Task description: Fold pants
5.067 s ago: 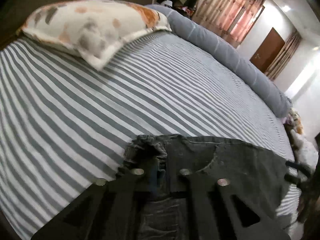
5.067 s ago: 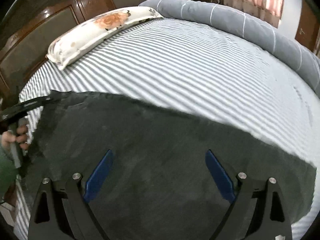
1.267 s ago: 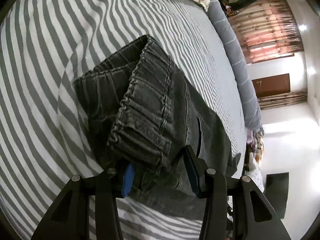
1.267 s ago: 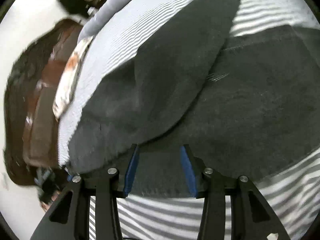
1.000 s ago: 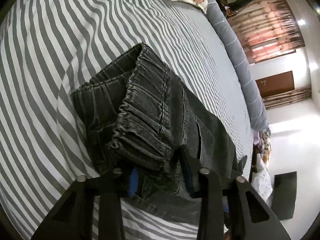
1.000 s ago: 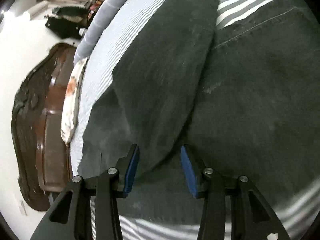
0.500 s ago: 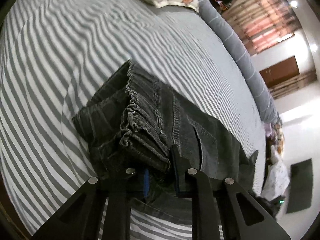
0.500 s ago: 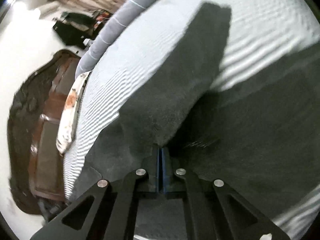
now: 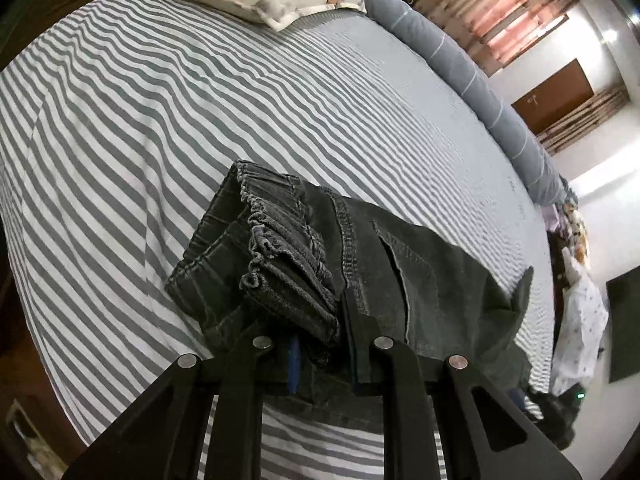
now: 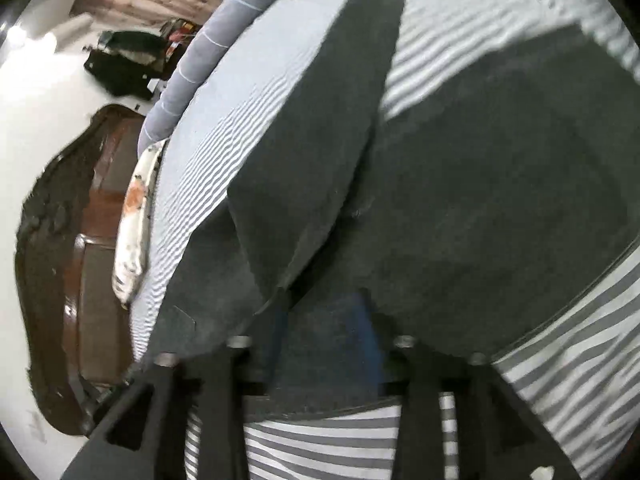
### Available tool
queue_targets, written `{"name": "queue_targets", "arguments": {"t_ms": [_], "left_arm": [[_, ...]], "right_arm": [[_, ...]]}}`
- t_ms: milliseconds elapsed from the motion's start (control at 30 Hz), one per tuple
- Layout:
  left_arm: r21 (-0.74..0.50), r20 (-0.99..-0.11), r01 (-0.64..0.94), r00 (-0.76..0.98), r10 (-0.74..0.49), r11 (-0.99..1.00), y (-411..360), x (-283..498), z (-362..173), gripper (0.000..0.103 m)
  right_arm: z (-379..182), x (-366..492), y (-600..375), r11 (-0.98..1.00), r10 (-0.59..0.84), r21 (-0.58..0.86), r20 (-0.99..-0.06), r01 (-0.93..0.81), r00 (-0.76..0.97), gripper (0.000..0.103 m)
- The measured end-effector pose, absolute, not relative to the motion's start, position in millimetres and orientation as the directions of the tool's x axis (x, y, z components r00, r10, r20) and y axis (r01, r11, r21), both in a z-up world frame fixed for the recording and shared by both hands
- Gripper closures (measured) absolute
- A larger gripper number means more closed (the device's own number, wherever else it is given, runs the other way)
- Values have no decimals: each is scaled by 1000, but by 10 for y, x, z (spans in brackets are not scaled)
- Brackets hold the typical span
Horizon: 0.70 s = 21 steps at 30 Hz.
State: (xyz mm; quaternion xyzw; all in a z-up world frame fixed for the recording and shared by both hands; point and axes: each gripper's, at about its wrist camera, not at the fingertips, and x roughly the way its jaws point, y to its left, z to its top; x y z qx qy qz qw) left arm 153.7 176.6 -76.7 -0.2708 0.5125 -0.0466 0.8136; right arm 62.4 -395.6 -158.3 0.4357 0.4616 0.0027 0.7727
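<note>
pants (image 9: 400,280) on striped bed (image 9: 160,100) w/ waistband bunched | left gripper (image 9: 320,354) pinching waistband | right gripper (image 10: 326,316) blurry, seems spread over leg fabric | we reckon heavy floppy denim, grab thick seams/hem, not mid-panel

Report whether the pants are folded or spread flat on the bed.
Folded, partly: the pants lie doubled lengthwise, the elastic waistband stacked in layers on the striped bed sheet. The right wrist view shows one leg lifted over the other.

Right tongs (image 10: 324,320) parted over dark pants (image 10: 500,208); one leg folded across; striped sheet (image 10: 568,344) beneath; frame blurred
</note>
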Motion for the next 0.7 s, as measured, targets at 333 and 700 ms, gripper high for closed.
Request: {"name": "queue_targets", "arguments": {"t_ms": [333, 700], "left_arm": [[-490, -811, -206, 465, -356, 847, 1764, 1539, -675, 85], [-456, -839, -238, 436, -325, 858, 1806, 1564, -895, 85]], "right_arm": [[-2072, 1173, -3777, 471, 500, 790, -605, 392, 619, 72], [-1674, 1368, -3981, 559, 416, 758, -607, 336, 677, 99]]}}
